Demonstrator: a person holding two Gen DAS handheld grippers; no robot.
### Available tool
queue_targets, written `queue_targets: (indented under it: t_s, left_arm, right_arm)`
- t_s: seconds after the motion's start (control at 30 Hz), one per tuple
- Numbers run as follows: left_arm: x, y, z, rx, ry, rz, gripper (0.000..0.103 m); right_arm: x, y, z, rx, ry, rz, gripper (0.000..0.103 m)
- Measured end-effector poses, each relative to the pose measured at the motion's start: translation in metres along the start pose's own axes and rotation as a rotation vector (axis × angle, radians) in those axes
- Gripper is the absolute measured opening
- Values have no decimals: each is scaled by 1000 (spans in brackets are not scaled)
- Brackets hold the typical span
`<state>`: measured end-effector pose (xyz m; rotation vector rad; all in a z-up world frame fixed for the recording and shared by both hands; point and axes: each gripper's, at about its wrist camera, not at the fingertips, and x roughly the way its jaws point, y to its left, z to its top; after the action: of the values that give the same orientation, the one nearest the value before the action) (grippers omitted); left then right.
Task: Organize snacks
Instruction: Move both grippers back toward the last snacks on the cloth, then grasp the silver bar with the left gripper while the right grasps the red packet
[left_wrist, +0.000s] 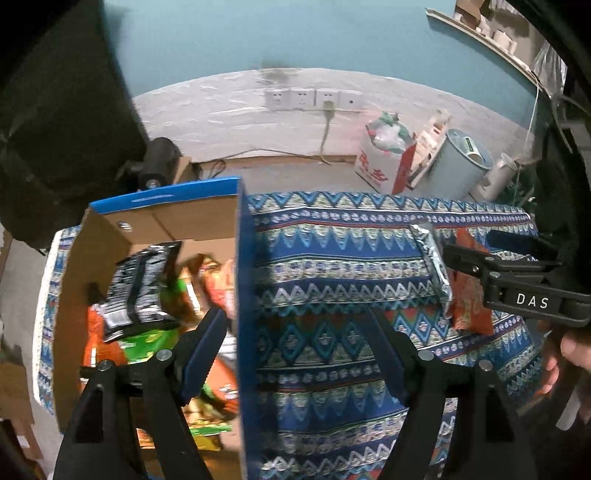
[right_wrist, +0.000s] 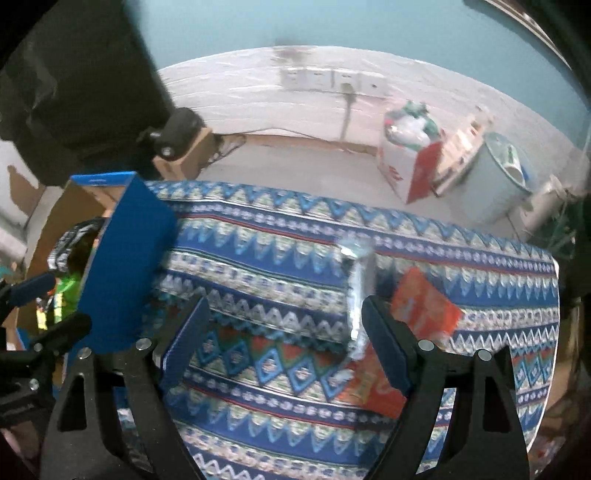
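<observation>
A blue cardboard box (left_wrist: 242, 258) stands at the table's left and holds several snack bags, a black one (left_wrist: 140, 284) on top. My left gripper (left_wrist: 295, 332) is open and empty, straddling the box's right wall. An orange snack bag (right_wrist: 421, 306) with a silver sealed edge (right_wrist: 358, 291) lies on the patterned tablecloth (right_wrist: 277, 258) at the right. My right gripper (right_wrist: 280, 325) is open, its right finger (right_wrist: 384, 343) beside the bag. The right gripper (left_wrist: 458, 258) also shows in the left wrist view, by that bag (left_wrist: 469, 295).
The box (right_wrist: 122, 258) shows at the left of the right wrist view. Beyond the table stand a white and red carton (left_wrist: 384, 162), a pale bin (left_wrist: 461, 162) and a black object on a cardboard box (left_wrist: 159, 162). Wall sockets (left_wrist: 314, 99) sit on the far wall.
</observation>
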<state>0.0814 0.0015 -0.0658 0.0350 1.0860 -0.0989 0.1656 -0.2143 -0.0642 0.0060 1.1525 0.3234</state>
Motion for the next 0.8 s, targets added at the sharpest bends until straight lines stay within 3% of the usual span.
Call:
queue_targets:
  t_s: [0.4,0.8]
  left_arm:
    - [46,-45,5,43,78,-5,78]
    - [83,-82,7,94,145,6,78]
  right_arm:
    - [28,-74,-22,126,82,-67,84]
    - [77,-113,-48,184,185,-104,84]
